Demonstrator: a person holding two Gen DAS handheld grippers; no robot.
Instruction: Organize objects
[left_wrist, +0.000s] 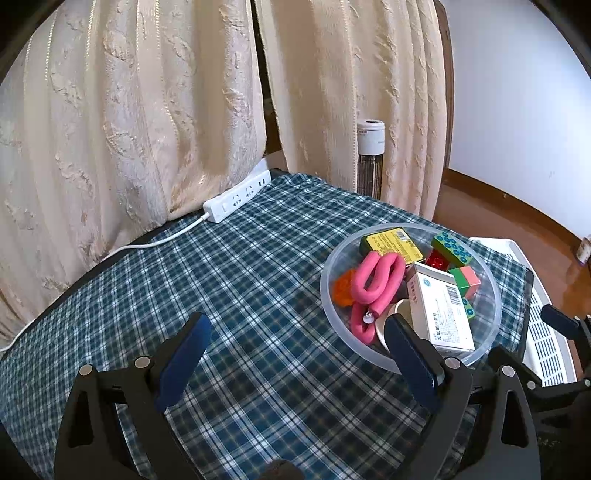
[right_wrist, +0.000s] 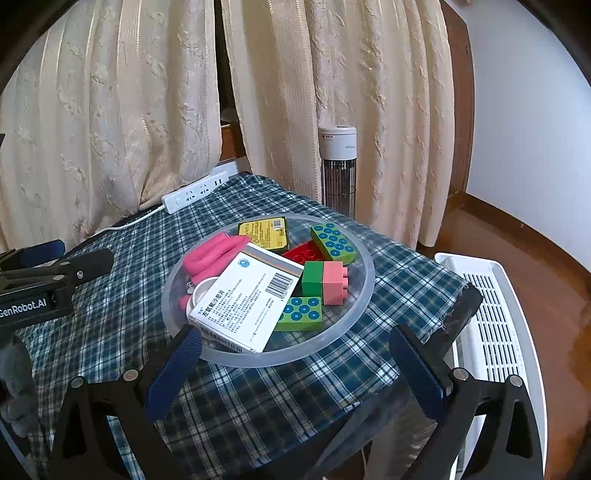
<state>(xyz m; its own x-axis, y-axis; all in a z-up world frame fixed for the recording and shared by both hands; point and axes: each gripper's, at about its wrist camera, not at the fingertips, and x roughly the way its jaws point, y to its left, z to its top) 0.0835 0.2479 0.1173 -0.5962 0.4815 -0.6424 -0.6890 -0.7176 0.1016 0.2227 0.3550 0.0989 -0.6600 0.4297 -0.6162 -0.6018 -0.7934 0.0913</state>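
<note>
Both hand-held grippers fill the near edge of their views: the right hand-held gripper hangs with its jaws spread wide and empty just short of the bowl's near rim, and the left hand-held gripper hovers likewise agape and empty over bare cloth, its right finger overlapping the bowl's near left rim in its own view. Under them the tabletop, covered in blue check cloth, ends close to the bowl's right side, where the cloth's frayed corner hangs over a white slatted rack below. The clear bowl sits on the cloth near that edge, already holding everything: a white box propped aslant across the front, a pink foam curler at the left, a yellow box at the back, then bricks: a green dotted brick, a green-and-pink brick, a second dotted brick and a red brick. Judging from this, the chief risk is a nudge: a finger catching the rim could slide the light bowl on the loose cloth toward the drop. The tilted white box could also be levered out if a finger comes in under its raised corner, and the smaller bricks lie packed so tightly that wide jaws may pinch two at once or knock one over the rim.
</note>
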